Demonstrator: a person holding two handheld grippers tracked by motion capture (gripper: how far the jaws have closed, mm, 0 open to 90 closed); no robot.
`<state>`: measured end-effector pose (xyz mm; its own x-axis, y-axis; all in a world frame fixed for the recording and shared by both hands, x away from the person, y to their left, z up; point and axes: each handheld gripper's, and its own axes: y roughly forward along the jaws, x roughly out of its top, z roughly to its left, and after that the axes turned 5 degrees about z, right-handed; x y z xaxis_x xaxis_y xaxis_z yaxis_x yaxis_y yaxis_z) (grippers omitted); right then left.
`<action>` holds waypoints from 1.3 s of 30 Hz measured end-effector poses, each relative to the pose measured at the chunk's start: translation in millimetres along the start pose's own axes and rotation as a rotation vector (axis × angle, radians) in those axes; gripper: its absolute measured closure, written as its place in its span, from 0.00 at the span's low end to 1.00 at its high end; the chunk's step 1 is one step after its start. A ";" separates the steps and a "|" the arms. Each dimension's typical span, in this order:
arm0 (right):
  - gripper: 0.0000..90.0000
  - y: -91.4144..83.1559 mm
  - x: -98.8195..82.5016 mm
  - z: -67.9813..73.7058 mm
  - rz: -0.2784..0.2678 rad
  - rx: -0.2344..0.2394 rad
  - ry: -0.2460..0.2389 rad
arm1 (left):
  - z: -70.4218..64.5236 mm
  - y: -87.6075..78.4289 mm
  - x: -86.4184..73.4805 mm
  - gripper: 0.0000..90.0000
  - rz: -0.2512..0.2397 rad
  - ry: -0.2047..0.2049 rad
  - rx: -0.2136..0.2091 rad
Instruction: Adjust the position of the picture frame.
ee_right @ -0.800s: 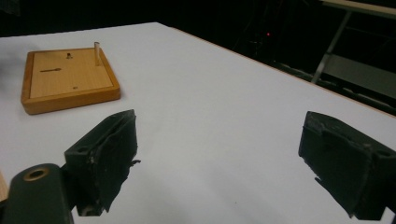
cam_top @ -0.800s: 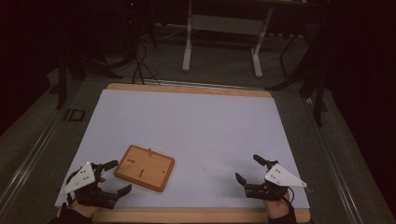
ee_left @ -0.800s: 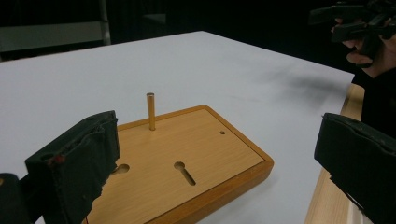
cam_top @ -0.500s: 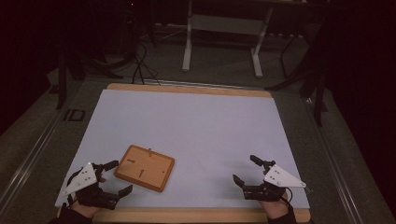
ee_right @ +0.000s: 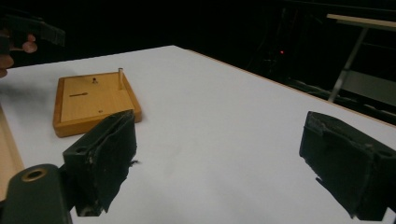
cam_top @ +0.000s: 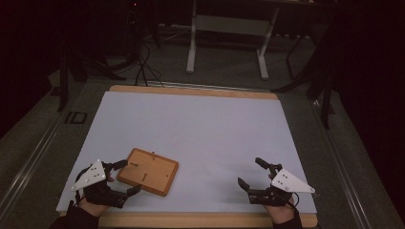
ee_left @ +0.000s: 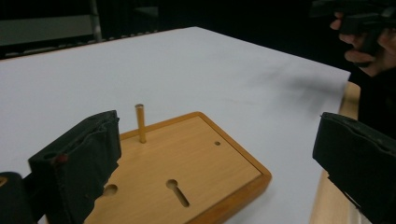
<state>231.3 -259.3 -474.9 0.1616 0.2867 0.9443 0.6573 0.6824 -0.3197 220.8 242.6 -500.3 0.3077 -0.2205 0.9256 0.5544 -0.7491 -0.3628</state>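
Note:
A flat wooden board (cam_top: 152,172) with keyhole slots lies on the white sheet at the near left. A thin peg (cam_top: 153,155) stands upright at its far edge. My left gripper (cam_top: 130,175) is open at the board's left corner, one jaw on each side, and the pads do not press it. In the left gripper view the board (ee_left: 196,161) and peg (ee_left: 140,122) lie between the wide jaws of the left gripper (ee_left: 219,147). My right gripper (cam_top: 249,171) stands open and empty at the near right. From the right gripper (ee_right: 224,140) the board (ee_right: 91,100) lies far off to the left.
The white sheet (cam_top: 200,129) covers a wooden-edged table (cam_top: 191,90). Behind the table stand a metal stand (cam_top: 227,45), floor cables (cam_top: 143,71) and dark furniture legs. The other hand shows as a right hand (ee_left: 369,37) and a left hand (ee_right: 14,42).

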 end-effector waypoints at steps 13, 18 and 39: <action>0.18 1.4 -0.1 2.7 -0.002 0.016 -0.025 | 18.5 42.2 17.9 0.22 0.090 0.025 0.036; 0.18 1.2 0.0 2.5 -0.003 0.019 -0.020 | 25.0 58.1 16.8 0.36 0.140 0.029 0.039; 0.18 2.4 -1.8 1.6 0.015 0.026 -0.013 | 37.0 91.8 19.2 0.74 0.331 -0.009 0.177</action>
<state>231.4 -257.1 -477.5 0.1613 0.3058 0.9383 0.6352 0.6955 -0.3359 306.2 192.8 -519.9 0.4988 -0.4264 0.7546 0.5485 -0.5188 -0.6557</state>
